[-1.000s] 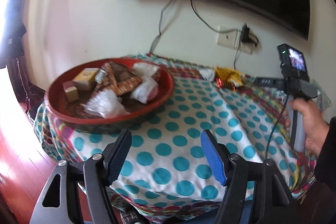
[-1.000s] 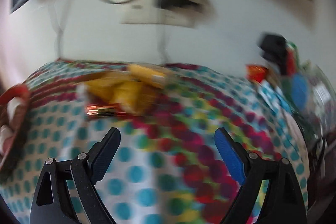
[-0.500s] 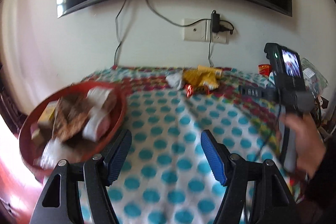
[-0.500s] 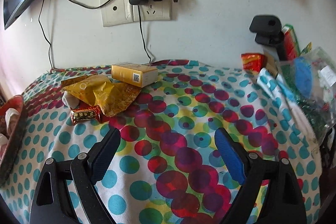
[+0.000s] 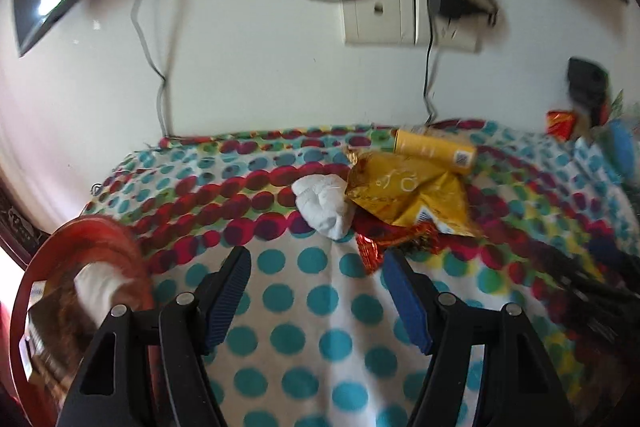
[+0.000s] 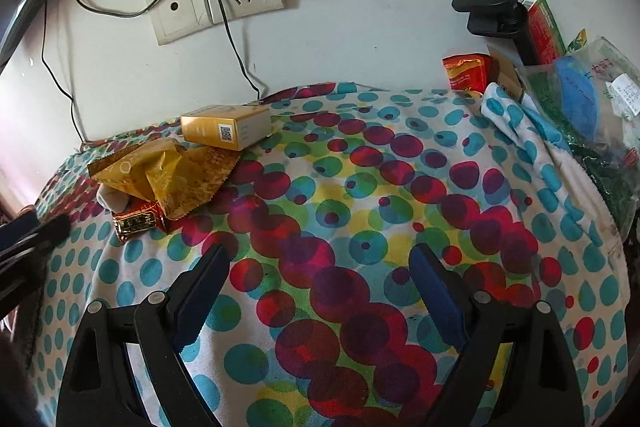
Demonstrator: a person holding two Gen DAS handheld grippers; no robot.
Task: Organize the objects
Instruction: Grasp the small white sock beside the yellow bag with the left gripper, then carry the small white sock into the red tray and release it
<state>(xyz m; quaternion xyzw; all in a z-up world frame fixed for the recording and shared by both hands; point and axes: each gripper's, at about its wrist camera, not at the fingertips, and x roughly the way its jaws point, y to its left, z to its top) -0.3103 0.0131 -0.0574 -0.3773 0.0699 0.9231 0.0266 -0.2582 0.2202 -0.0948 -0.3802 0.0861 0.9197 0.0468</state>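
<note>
Tablecloth [image 5: 312, 311]: red candy [image 5: 370, 247] just beyond left tool [image 5: 316, 291].

On the dotted tablecloth [image 6: 360, 187] lie one yellow box [image 6: 226, 127], one golden foil bag [image 6: 168, 175], one white wrapped lump [image 5: 326, 203] and one red-gold candy [image 6: 136, 221]. One red tray [image 5: 84, 239] stands at the left.
</note>
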